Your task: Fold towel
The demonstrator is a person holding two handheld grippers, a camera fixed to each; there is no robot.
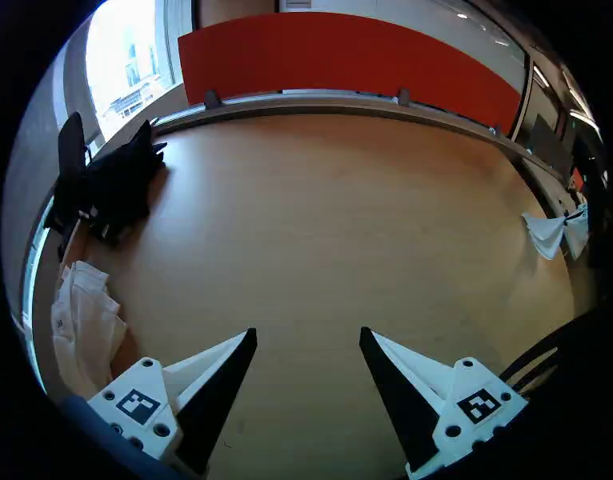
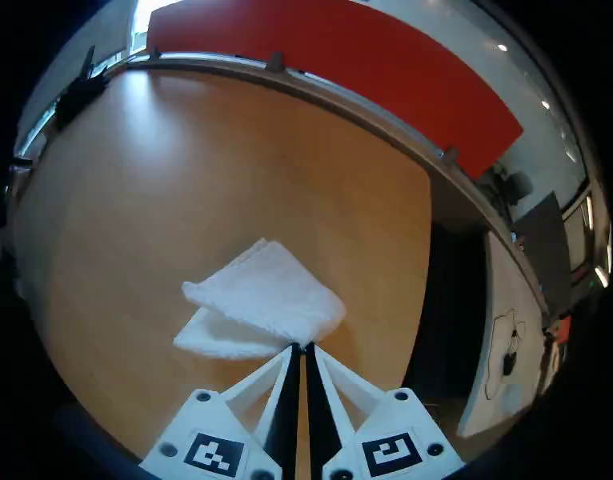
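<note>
Towel (image 2: 262,308) lies already folded on the worktop (image 2: 146,200). Right gripper (image 2: 300,352) is closed at its near edge; pinch unclear. Left gripper (image 1: 306,344) is wide open and empty. Probably near finished.

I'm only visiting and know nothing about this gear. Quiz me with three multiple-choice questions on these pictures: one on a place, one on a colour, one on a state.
1. Where is the towel?
A. on the table
B. on a chair
C. on the floor

2. What colour is the partition behind the table?
A. blue
B. red
C. green

3. How do the fingers of the left hand-held gripper stand?
A. wide apart
B. shut on a cup
C. shut on a pen

Answers:
1 A: it lies folded on the wood, its corner pinched by the right hand-held gripper.
2 B: the panel is plainly red.
3 A: bare wood shows between the fingers.
</note>
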